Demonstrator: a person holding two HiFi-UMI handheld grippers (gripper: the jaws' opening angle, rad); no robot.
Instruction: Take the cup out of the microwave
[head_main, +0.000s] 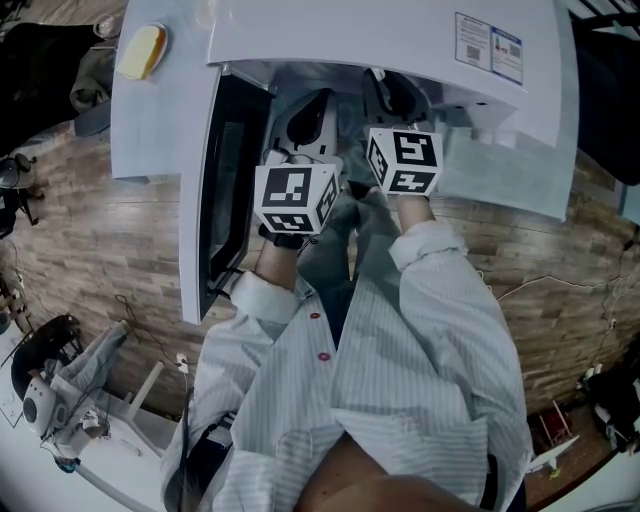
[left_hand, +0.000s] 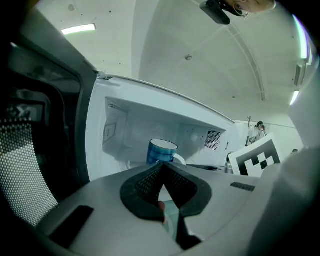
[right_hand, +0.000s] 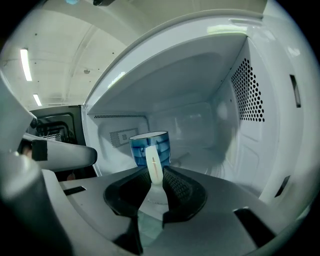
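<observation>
A blue cup (right_hand: 150, 142) with a white handle (right_hand: 153, 162) stands upright inside the open white microwave (head_main: 400, 40). My right gripper (right_hand: 154, 169) reaches into the cavity, and its jaws are shut on the cup's handle, which stands upright between the pads. My left gripper (left_hand: 162, 166) is just left of it at the microwave's mouth, shut and empty, with the cup (left_hand: 161, 151) a short way beyond its tips. In the head view the microwave's top hides the cup, and only the marker cubes and both sleeves show.
The microwave door (head_main: 222, 200) hangs open at the left, close to my left gripper. The perforated right wall (right_hand: 247, 90) is near my right gripper. A yellow item on a small plate (head_main: 140, 50) lies on the white table (head_main: 150, 130) beside the microwave.
</observation>
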